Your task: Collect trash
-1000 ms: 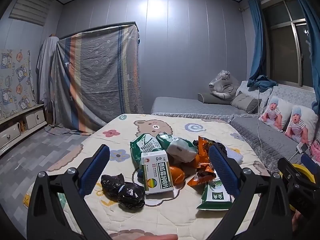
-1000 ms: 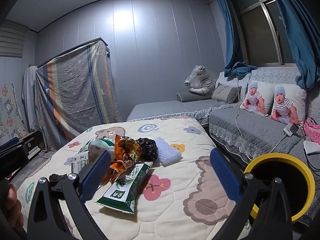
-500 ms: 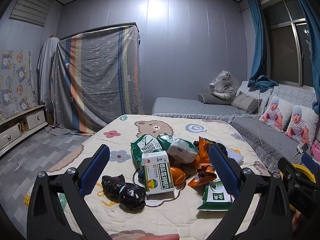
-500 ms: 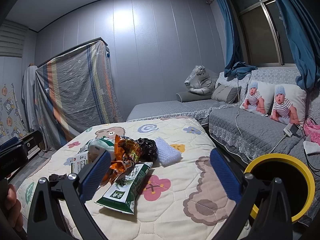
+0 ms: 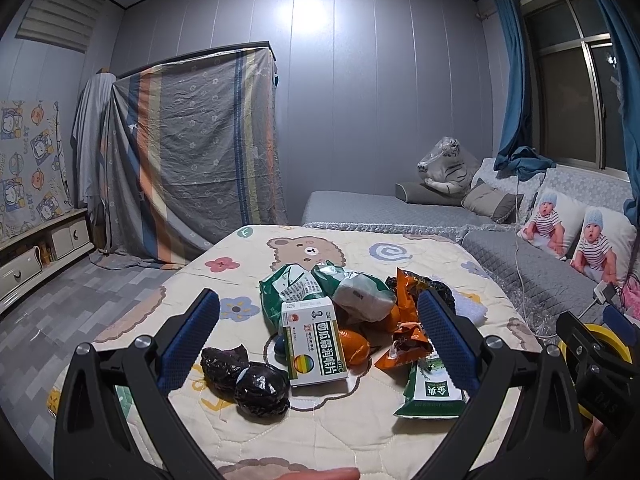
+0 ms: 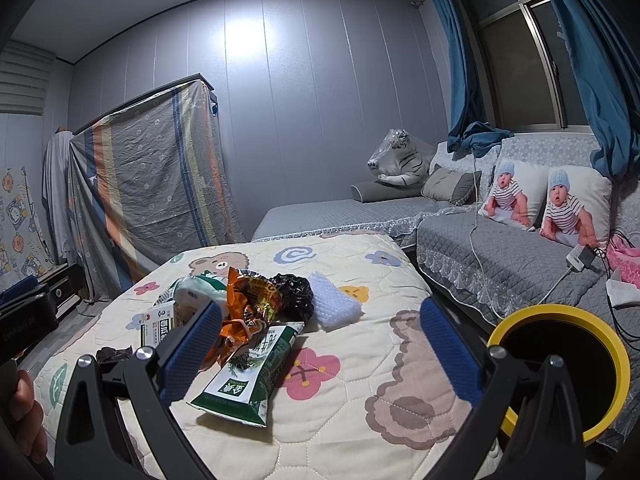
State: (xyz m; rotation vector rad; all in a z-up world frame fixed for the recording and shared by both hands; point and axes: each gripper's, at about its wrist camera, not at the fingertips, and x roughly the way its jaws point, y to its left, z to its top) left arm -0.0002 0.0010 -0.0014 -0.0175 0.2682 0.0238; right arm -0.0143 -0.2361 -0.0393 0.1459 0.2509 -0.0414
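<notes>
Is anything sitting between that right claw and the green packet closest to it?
Nothing visible: the right gripper is open, and the green packet lies on the quilt just ahead, with only an orange wrapper resting behind it.

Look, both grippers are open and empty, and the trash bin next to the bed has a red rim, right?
Not quite. The bin has a yellow rim, not red; the right wrist view shows it best. The rest is right: the left gripper and right gripper are both open and empty.

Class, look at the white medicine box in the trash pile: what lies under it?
The white medicine box leans on an orange fruit and a green packet. A dark blue bit peeks out at its left edge; the rest is covered.
</notes>
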